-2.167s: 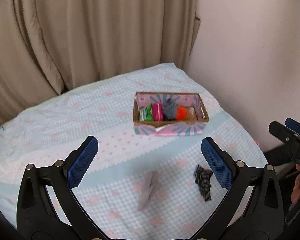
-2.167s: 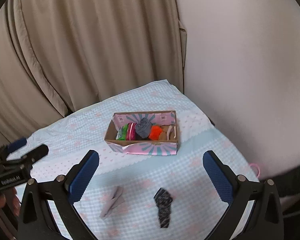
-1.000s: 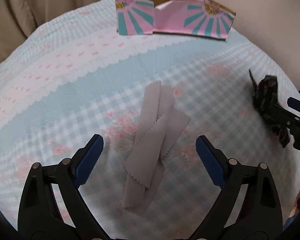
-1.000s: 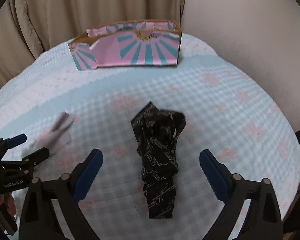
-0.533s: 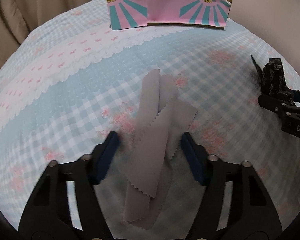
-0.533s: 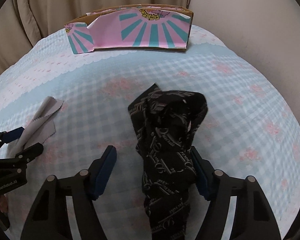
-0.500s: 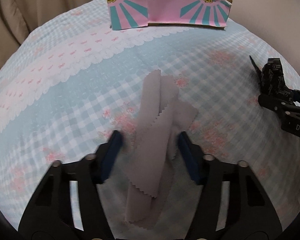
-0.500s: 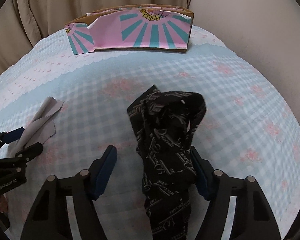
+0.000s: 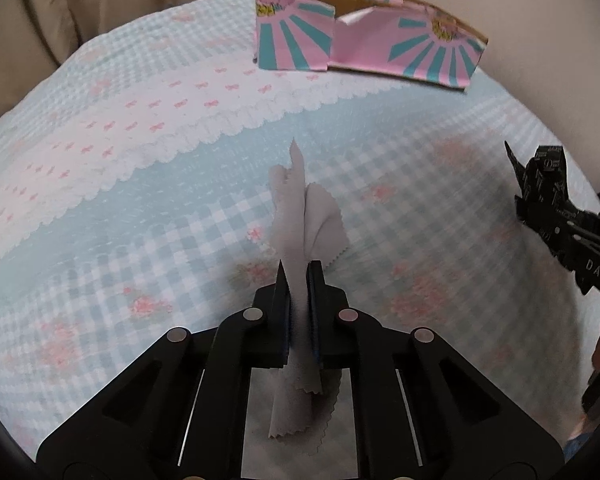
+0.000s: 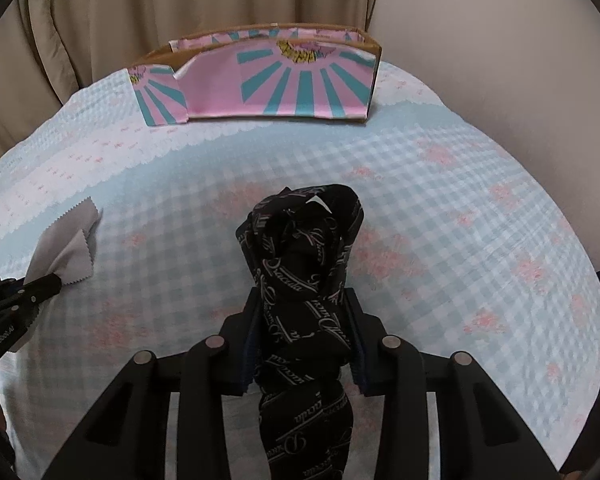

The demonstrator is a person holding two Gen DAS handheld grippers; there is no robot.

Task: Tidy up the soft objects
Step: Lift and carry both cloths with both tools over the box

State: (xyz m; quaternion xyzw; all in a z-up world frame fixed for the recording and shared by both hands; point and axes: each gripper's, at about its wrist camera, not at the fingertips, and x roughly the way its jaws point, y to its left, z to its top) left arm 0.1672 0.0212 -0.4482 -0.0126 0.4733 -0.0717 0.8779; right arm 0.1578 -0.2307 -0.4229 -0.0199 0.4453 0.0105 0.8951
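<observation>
Both angled downward: left fingers (image 9: 299, 280) pinch grey cloth (image 9: 300, 208) (bunched).

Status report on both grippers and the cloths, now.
Left gripper shut on grey cloth. Right gripper closing on black printed cloth, pads pressing it. Pink box beyond, path clear.

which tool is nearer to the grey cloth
Left. The left tool is shut on the grey cloth, pinching it between its pads. The right tool is off to the side, closing on the black patterned cloth.
</observation>
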